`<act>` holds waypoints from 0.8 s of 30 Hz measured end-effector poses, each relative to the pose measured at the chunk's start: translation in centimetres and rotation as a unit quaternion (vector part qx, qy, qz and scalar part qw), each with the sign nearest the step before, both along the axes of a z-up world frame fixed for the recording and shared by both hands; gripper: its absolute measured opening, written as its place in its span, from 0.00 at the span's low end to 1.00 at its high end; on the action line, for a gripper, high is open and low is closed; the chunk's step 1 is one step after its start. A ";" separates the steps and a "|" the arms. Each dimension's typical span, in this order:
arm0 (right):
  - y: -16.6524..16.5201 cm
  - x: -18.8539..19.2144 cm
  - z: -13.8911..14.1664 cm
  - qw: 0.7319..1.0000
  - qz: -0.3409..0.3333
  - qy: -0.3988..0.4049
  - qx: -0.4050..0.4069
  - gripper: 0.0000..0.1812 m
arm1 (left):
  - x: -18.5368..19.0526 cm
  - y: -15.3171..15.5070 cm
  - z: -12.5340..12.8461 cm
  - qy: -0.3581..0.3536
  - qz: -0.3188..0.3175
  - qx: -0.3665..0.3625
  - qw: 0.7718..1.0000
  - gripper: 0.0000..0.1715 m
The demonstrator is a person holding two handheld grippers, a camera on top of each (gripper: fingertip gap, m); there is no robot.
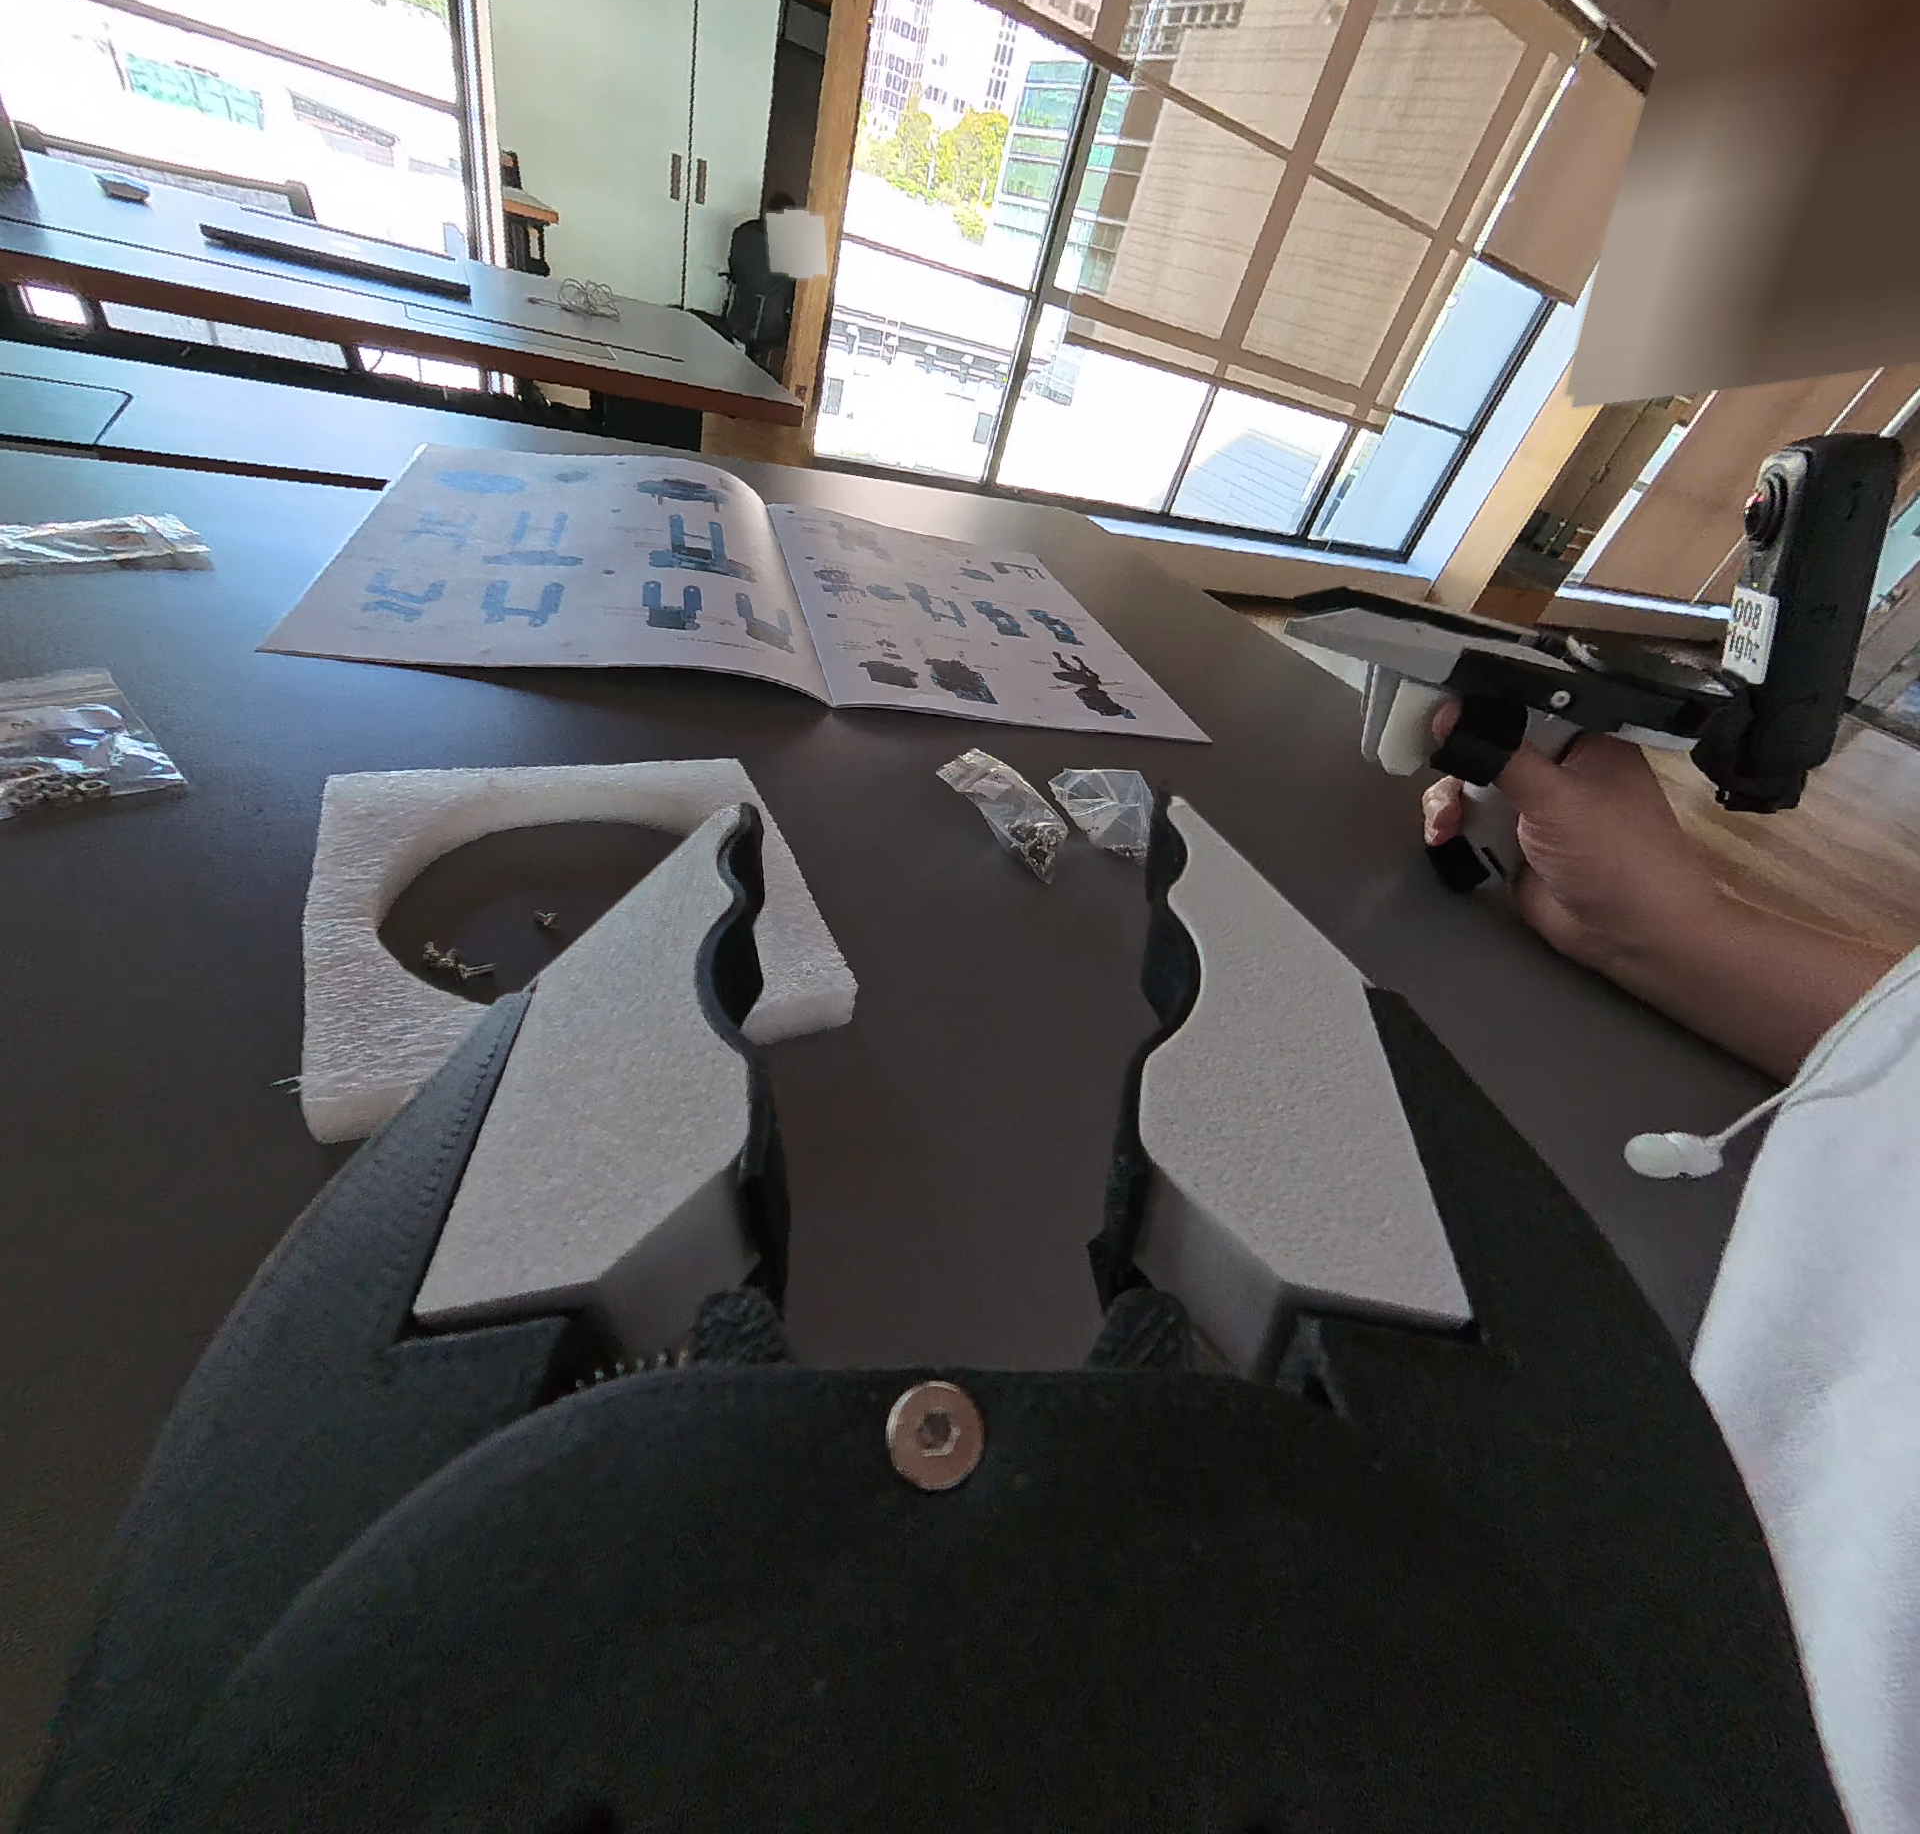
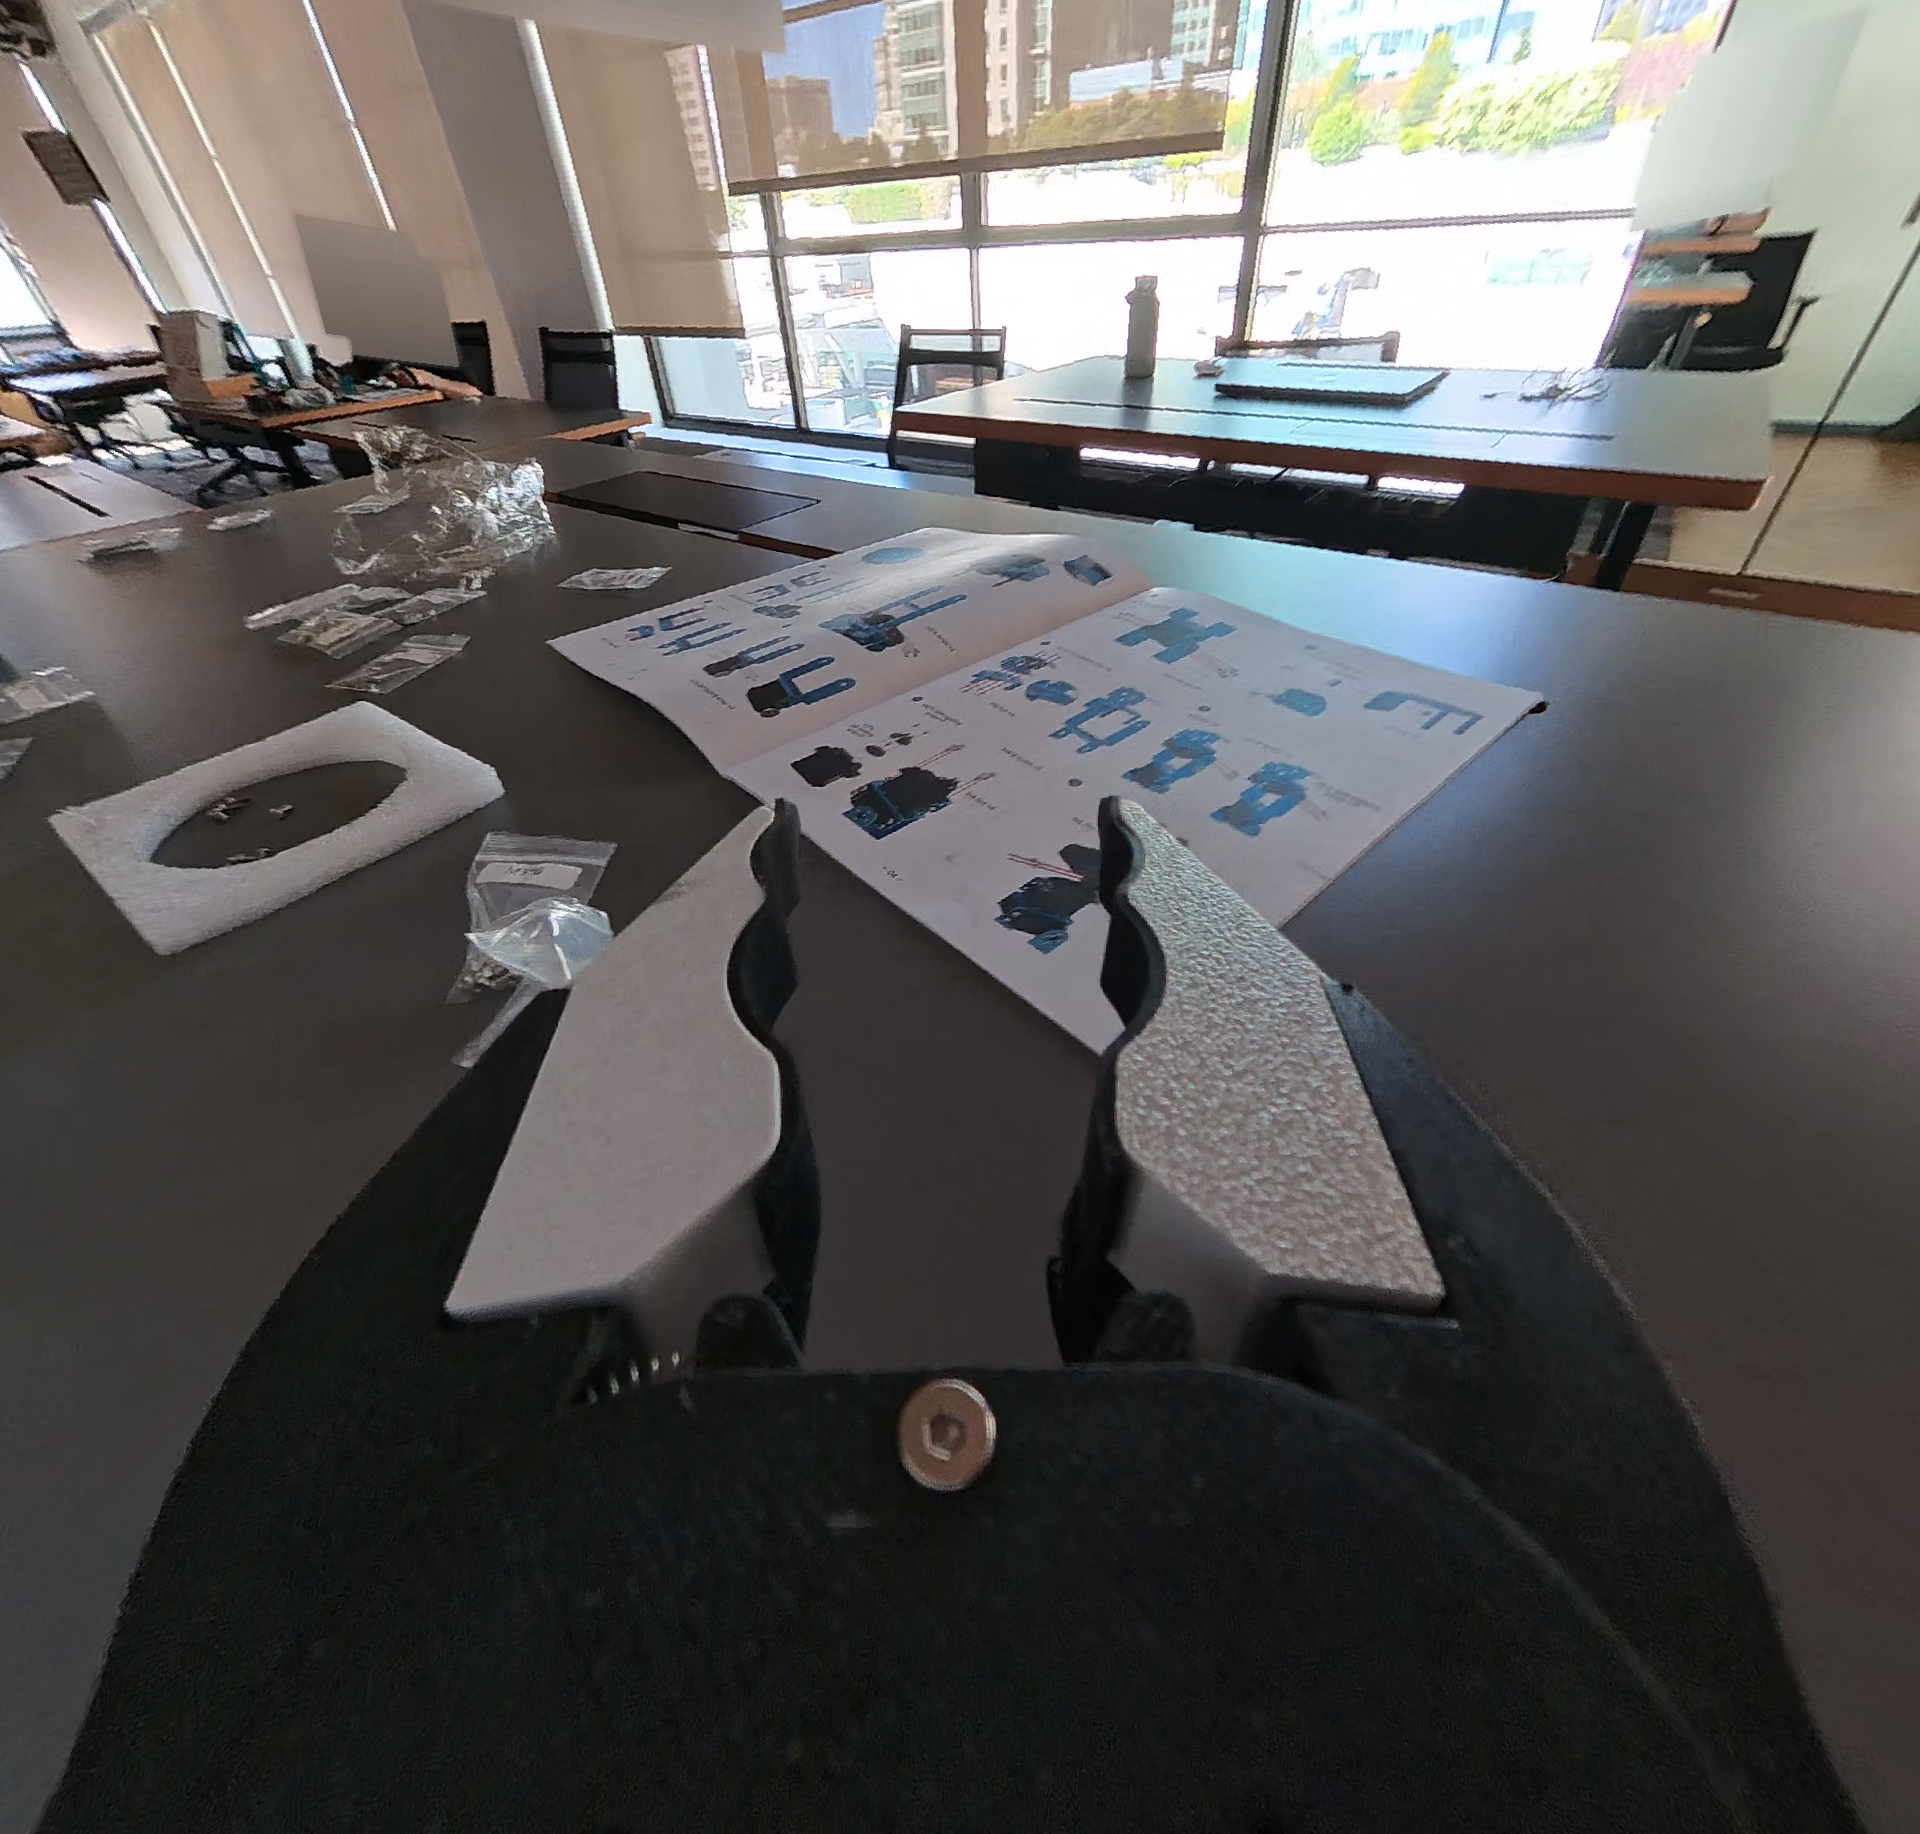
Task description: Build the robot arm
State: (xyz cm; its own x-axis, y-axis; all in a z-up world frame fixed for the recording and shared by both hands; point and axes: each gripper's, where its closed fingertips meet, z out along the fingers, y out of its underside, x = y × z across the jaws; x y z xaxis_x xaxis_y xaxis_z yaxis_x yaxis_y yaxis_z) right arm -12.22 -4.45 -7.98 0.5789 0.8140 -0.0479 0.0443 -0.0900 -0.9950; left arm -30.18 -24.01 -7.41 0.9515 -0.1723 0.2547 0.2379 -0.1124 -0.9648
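Note:
My left gripper (image 1: pixel 956 823) is open and empty above the dark table (image 1: pixel 935 953). Its left finger overlaps a white foam frame (image 1: pixel 353 953) whose round cutout holds a few small screws (image 1: pixel 457 961). Two small clear bags of screws (image 1: pixel 1049 816) lie just beyond its tips. My right gripper (image 2: pixel 945 828) is open and empty, its tips over the near edge of an open instruction booklet (image 2: pixel 1091 724). The same booklet (image 1: pixel 727 589) lies farther back in the left wrist view. The right gripper also shows in the left wrist view (image 1: pixel 1392 683), held in a hand at the right.
More small clear parts bags (image 2: pixel 353 631) and a crumpled clear bag (image 2: pixel 436 527) lie at the left of the table, with the foam frame (image 2: pixel 312 745) and two bags (image 2: pixel 530 911) nearer. Two bags (image 1: pixel 73 745) sit at the far left. Another desk (image 2: pixel 1351 434) stands behind by the windows.

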 end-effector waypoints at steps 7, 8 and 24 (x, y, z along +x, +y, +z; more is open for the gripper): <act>0.6 1.2 0.9 0.994 -0.004 0.091 -0.052 0.30 | 0.8 0.6 -1.2 0.029 -0.012 -0.040 0.999 0.43; 0.9 1.6 1.0 0.992 -0.009 0.107 -0.061 0.29 | 0.8 0.7 -1.3 0.027 -0.013 -0.044 0.999 0.43; 1.7 1.9 0.4 0.986 -0.017 0.126 -0.109 0.14 | 0.5 1.0 -2.0 0.002 -0.019 -0.071 0.997 0.39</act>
State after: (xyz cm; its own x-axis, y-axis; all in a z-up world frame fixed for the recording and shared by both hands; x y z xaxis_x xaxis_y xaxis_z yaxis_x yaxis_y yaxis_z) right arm -10.31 -2.76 -7.60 0.5531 0.7490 -0.3648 -0.2078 -0.3000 -0.9310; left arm -29.66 -23.00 -9.43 0.9461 -0.1696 0.2758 0.2276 -0.2573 -0.9391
